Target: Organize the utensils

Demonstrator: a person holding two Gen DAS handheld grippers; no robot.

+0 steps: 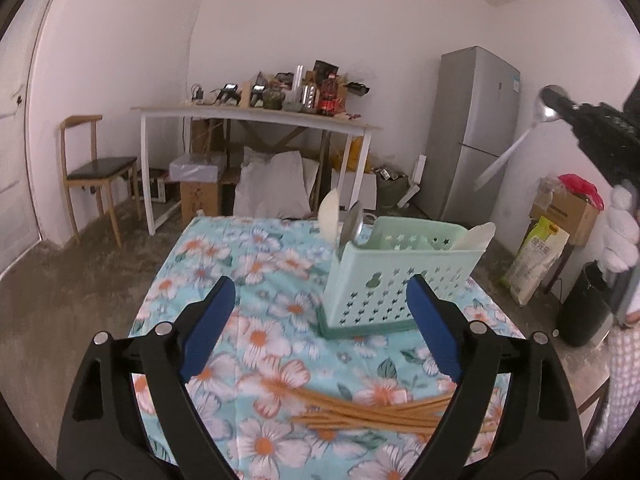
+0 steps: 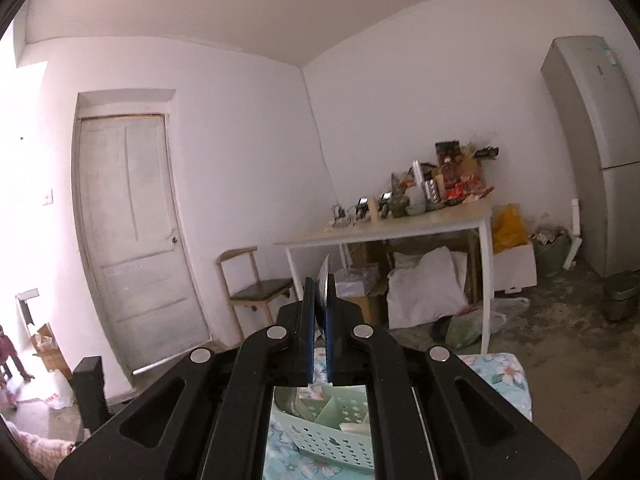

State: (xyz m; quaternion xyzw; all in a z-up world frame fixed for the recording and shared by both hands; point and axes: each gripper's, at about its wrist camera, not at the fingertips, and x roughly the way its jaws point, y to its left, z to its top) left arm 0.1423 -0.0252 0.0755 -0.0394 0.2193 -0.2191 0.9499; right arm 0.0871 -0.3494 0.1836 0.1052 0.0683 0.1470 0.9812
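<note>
Almost nothing here can be read.

You can make out printed characters on the yellow-green sack leaning by the wall at the right in the left wrist view, but they are too small and blurred to tell what they say. The dark bottle with a red label on the white side table shows a label whose wording you cannot read. The grey fridge carries a small blue sticker near its top right corner, also illegible. In the right wrist view no lettering can be read on anything.
</note>
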